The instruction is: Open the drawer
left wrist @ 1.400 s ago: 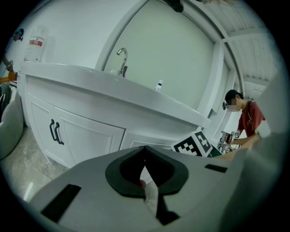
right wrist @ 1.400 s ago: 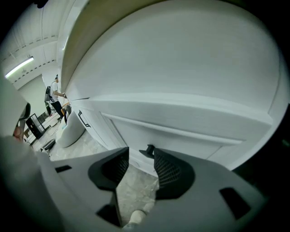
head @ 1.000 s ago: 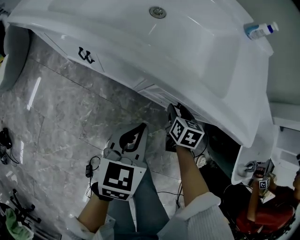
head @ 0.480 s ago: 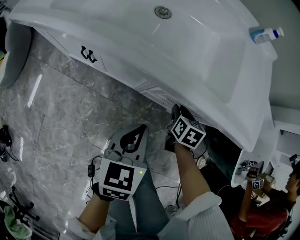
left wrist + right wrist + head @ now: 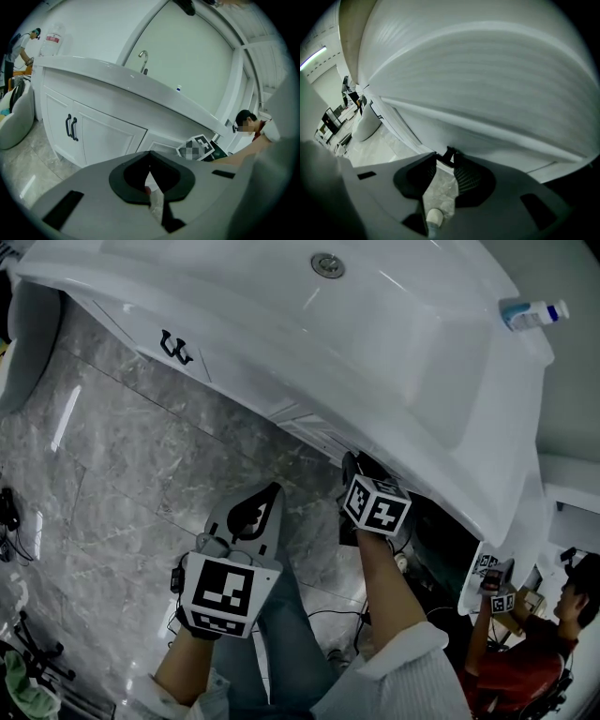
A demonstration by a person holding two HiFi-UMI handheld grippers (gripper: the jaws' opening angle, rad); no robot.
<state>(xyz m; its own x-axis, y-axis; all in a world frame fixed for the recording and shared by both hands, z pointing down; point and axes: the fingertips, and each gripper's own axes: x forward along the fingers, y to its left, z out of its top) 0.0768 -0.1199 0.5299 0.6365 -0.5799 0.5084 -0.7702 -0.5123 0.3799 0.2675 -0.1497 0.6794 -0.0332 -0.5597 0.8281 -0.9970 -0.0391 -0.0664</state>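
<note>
A white vanity holds a narrow drawer (image 5: 314, 430) just under the basin's rim. In the right gripper view the drawer's small black handle (image 5: 449, 153) sits between the tips of my right gripper (image 5: 445, 156). Its jaws are closing around the handle and I see no firm press of the pads. From the head view, the right gripper (image 5: 356, 463) reaches under the counter edge, with its tips partly hidden. My left gripper (image 5: 270, 488) hangs over the floor beside it, shut and empty. The left gripper view shows the drawer front (image 5: 161, 146) ahead of it.
Left of the drawer, the cabinet doors carry black handles (image 5: 173, 351). The basin (image 5: 394, 324) overhangs the drawer, with a bottle (image 5: 531, 313) on its right end. Cables (image 5: 183, 577) lie on the marble floor. Another person (image 5: 539, 652) stands at the lower right.
My left gripper has drifted slightly left and down in the head view. The right gripper stays at the drawer front. The other person at the lower right has shifted.
</note>
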